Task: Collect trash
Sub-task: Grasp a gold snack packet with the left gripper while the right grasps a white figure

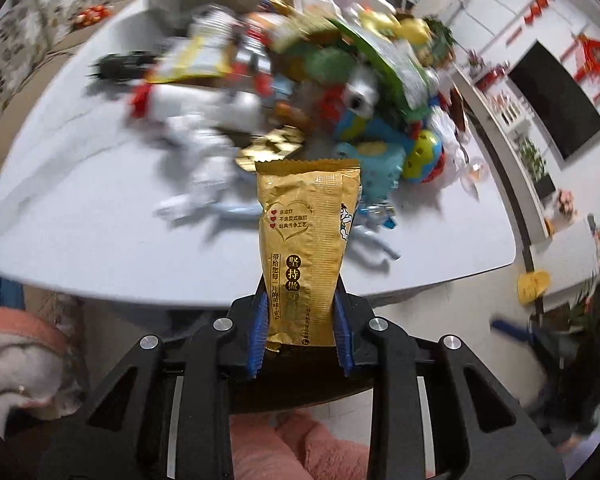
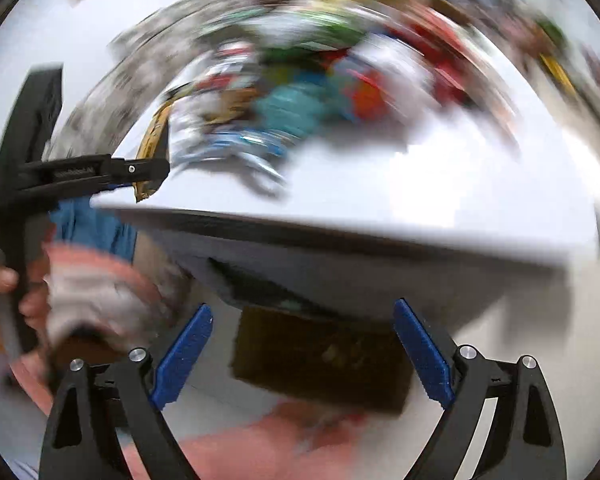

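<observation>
My left gripper (image 1: 300, 304) is shut on a gold snack wrapper (image 1: 306, 240) with Chinese print, held upright near the front edge of the white table (image 1: 80, 208). A blurred heap of wrappers, packets and toys (image 1: 320, 92) lies behind it on the table. In the right wrist view my right gripper (image 2: 300, 320) is open and empty, below the table's front edge (image 2: 340, 232). The left gripper (image 2: 100, 172) shows there at the left, with the gold wrapper (image 2: 150, 148) in it. The trash heap (image 2: 300, 92) is badly blurred.
A dark brown box (image 2: 320, 364) sits on the floor under the table. A patterned sofa (image 1: 28, 40) is at the far left. A black TV (image 1: 556, 100) and shelves are at the right. A yellow item (image 1: 534, 286) lies beyond the table's right corner.
</observation>
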The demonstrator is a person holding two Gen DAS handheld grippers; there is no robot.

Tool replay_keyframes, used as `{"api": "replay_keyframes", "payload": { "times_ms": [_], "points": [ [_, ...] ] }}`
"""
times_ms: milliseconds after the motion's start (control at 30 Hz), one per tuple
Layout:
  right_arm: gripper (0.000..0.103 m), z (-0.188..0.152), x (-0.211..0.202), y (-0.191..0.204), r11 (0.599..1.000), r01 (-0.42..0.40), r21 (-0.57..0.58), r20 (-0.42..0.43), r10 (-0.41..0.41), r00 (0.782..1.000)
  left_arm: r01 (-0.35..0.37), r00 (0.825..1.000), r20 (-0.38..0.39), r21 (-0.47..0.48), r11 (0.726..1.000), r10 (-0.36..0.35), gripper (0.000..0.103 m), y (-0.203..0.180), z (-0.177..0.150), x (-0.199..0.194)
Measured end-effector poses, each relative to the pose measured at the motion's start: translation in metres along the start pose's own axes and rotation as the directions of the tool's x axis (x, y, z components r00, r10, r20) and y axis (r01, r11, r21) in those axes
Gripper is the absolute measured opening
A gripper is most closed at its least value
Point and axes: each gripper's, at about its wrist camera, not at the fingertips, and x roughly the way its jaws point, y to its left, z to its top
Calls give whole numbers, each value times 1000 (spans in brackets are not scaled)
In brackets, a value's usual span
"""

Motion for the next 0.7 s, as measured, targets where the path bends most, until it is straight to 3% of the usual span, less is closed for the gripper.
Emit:
{"api": "replay_keyframes", "payload": {
  "times_ms": [100,200,233,267,300,333,533,700],
  "points": [
    [90,48,21,33,979,-62,-192,-19,59,998,-23,999,25,-67,998,24,27,28,-14,-19],
    [90,88,55,54,952,-112,-286,-91,89,992,-60,997,40,-144,988,67,27,59,-39,-44],
    [88,100,68,58,945,-124,-303,-123,90,988,-69,996,45,-168,983,77,27,69,-46,-51],
    [77,113,85,61,938,-149,-313,-176,97,980,-78,995,50,-200,977,90,27,79,-53,-57],
    [65,120,96,64,933,-153,-325,-208,87,974,-85,994,55,-225,971,99,27,86,-60,-63],
    [63,124,103,67,928,-144,-345,-227,67,972,-92,992,60,-254,963,110,27,94,-68,-68],
    [63,150,124,85,859,-92,-503,-255,-46,966,-103,988,72,-340,935,135,27,127,-102,-92],
    [61,162,139,81,843,-88,-531,-303,-91,949,-88,989,81,-368,926,126,27,135,-110,-97]
  ]
}}
